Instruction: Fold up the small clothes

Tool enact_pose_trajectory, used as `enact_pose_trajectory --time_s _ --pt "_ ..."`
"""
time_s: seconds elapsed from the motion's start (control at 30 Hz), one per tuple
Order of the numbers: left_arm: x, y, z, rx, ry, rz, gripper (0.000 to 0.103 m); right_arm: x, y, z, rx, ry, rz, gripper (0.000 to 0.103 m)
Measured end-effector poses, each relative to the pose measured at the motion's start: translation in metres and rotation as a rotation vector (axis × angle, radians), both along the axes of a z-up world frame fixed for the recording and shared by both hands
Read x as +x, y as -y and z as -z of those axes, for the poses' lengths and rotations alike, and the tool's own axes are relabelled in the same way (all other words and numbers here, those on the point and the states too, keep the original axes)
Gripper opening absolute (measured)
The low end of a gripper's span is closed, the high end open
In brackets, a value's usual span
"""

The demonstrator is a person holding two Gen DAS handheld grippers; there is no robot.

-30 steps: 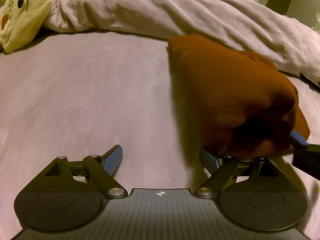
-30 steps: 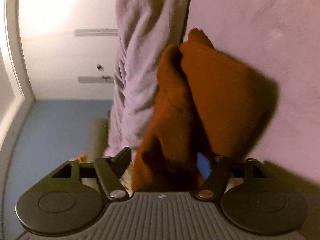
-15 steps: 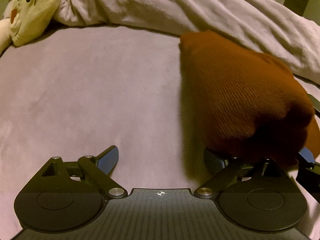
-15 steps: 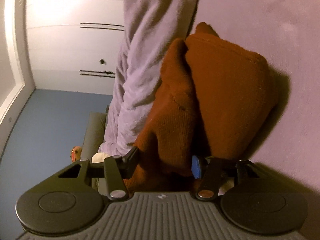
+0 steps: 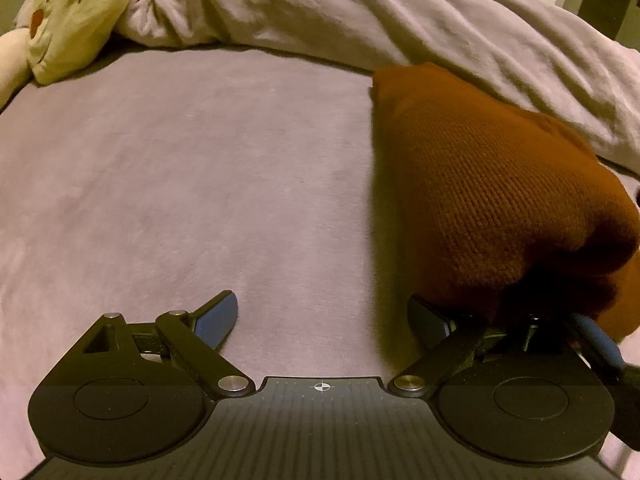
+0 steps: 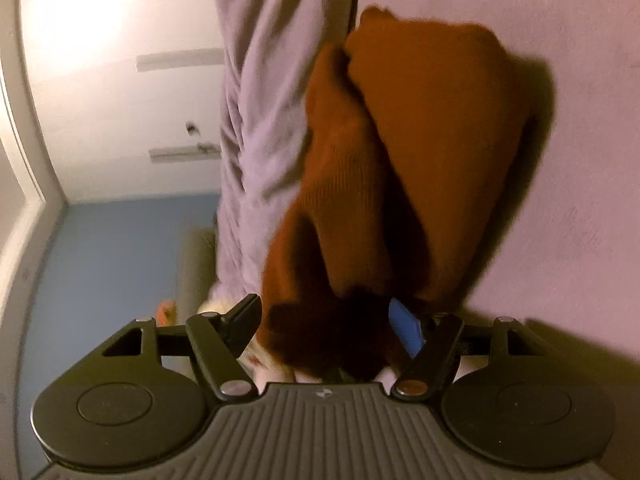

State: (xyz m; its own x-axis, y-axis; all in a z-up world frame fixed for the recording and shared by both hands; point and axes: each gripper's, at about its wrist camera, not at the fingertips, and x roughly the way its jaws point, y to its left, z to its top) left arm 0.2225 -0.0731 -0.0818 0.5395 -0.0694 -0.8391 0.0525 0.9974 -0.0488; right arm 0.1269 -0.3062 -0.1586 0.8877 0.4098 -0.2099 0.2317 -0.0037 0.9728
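A brown knitted garment (image 5: 492, 184) lies folded into a thick bundle on the lilac bed sheet (image 5: 180, 184), right of centre in the left wrist view. My left gripper (image 5: 322, 308) is open over bare sheet, its right finger at the bundle's near edge. One blue pad of the right gripper's fingers (image 5: 596, 340) pokes out under that near end. In the right wrist view, turned on its side, the garment (image 6: 432, 140) sits between the opening jaws of my right gripper (image 6: 324, 308). The blue pad touches the cloth and the other finger stands just off it.
A bunched lilac duvet (image 5: 400, 20) runs along the far side of the bed, right behind the garment. A yellow plush toy with a face (image 5: 68, 16) lies at the far left. White cupboard doors (image 6: 120, 100) and a blue floor (image 6: 120, 260) lie beyond the bed.
The right gripper's jaws closed in on the garment's end half a second ago and have widened again. The left gripper stays wide open; its view has tipped slightly toward the duvet.
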Motion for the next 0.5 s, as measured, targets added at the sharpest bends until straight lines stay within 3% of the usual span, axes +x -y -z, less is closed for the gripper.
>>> enact_pose_trajectory --time_s 0.17,0.2,0.27,0.3,0.37,0.5 --pt "-0.001 0.004 0.004 0.039 0.018 -0.001 0.096 0.014 0.001 0.033 0.266 -0.043 0.123 0.071" --pt "-0.001 0.005 0.004 0.043 0.019 -0.003 0.096 0.018 0.002 0.038 0.31 -0.046 0.14 0.063" --pt "0.001 0.004 0.005 0.045 0.018 -0.004 0.096 0.023 0.004 0.04 0.332 -0.061 0.155 0.038" --pt "0.002 0.004 0.005 0.047 0.017 -0.003 0.096 0.026 0.007 0.033 0.278 -0.052 0.147 0.029" --pt "0.002 0.003 0.006 0.05 0.017 0.003 0.097 0.024 0.019 0.006 0.073 -0.036 0.121 0.023" --pt "0.004 0.001 0.007 0.047 0.023 0.0 0.097 0.01 0.028 -0.079 -0.563 0.093 0.144 0.021"
